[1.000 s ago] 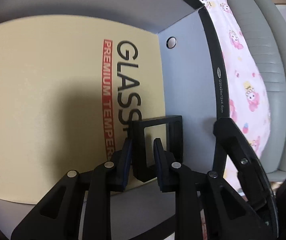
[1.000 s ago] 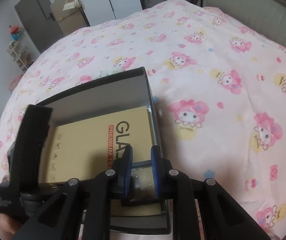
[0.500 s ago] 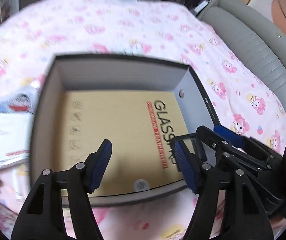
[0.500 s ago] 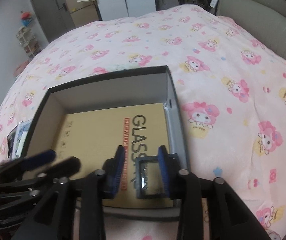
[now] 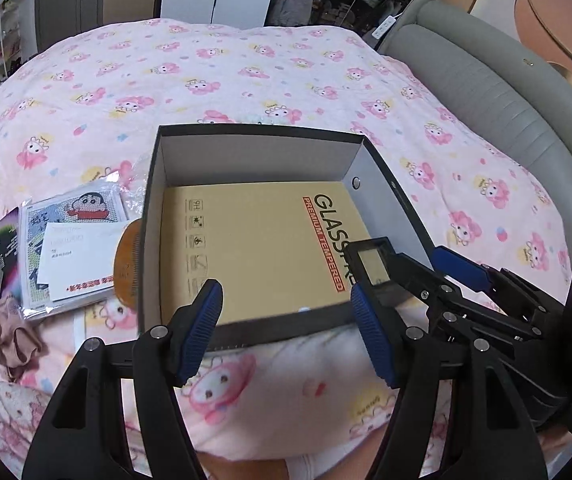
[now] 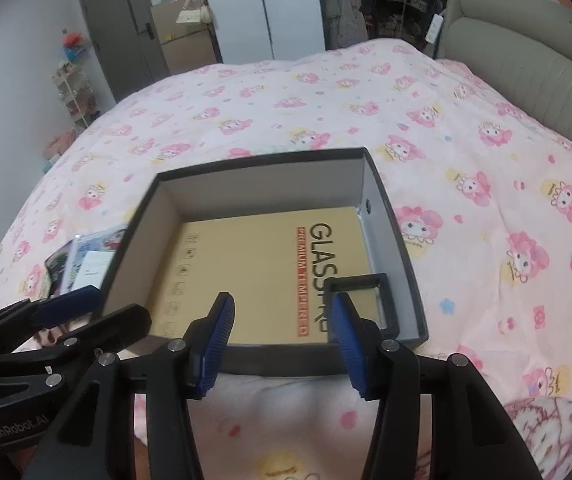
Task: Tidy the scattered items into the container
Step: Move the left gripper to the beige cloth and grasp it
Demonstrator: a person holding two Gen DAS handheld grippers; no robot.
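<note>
We see both grippers spread wide and empty: left gripper (image 5: pixel 288 330), right gripper (image 6: pixel 281 346), at the near edge of the black box (image 5: pixel 245 136). Inside lie a tempered-glass package (image 5: pixel 261 248) and, near right, a small black frame (image 6: pixel 362 300). Scattered packets (image 5: pixel 61 252) lie left of it on the bedspread (image 5: pixel 245 64).

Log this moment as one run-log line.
left hand-held gripper: open, empty | right hand-held gripper: open, empty | small black frame: in black box, right near corner | leftovers: cartoon packet beside box
</note>
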